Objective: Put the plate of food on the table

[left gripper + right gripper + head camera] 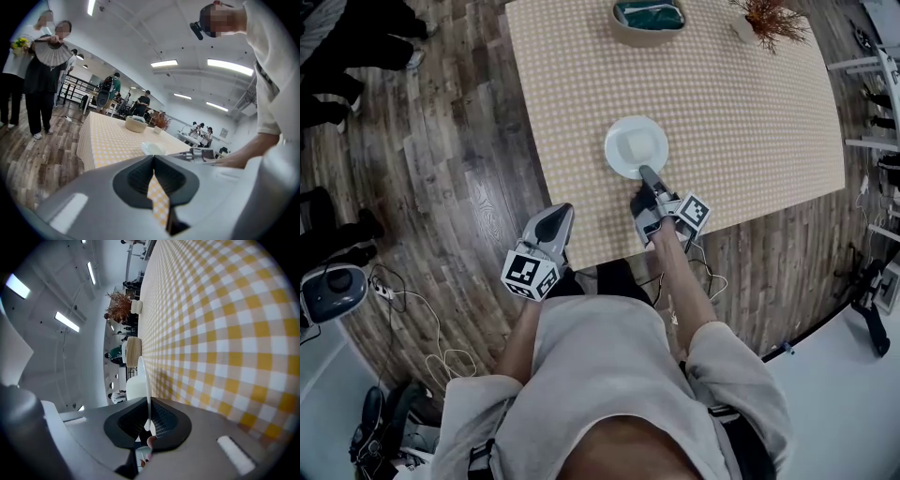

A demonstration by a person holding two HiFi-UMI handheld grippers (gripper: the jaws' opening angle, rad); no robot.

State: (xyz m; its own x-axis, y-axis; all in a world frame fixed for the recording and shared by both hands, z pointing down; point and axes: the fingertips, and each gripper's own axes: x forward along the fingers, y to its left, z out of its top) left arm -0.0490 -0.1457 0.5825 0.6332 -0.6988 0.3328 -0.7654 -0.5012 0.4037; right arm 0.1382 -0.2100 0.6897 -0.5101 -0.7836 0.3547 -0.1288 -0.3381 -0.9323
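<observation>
Seen from my head, a table [722, 112] in a yellow-and-white checked cloth fills the upper picture. The white plate [622, 161], with a pale block of food [637, 145] at its middle, sits over the near half of the cloth.

My right gripper [649, 173] is clamped on the plate's rim at its 5 o'clock edge. In the right gripper view the rim [146, 380] runs edge-on between the closed pads, level with the cloth. I cannot tell whether the base touches the cloth or hangs just above it.

My left gripper [555, 223] waits at 7 o'clock from the plate, over the table's near edge. Its jaws are closed on nothing, with only a sliver of cloth showing behind them.

A tan bowl [648, 21] stands at 12 o'clock and a dried plant [766, 19] at 1 o'clock, both well apart from the plate.

To finish well, I judge I should hold the plate flat so the food does not slide, lower it until the whole base bears on the cloth, then ease the jaws apart and draw straight back toward 6 o'clock without dragging the rim.
</observation>
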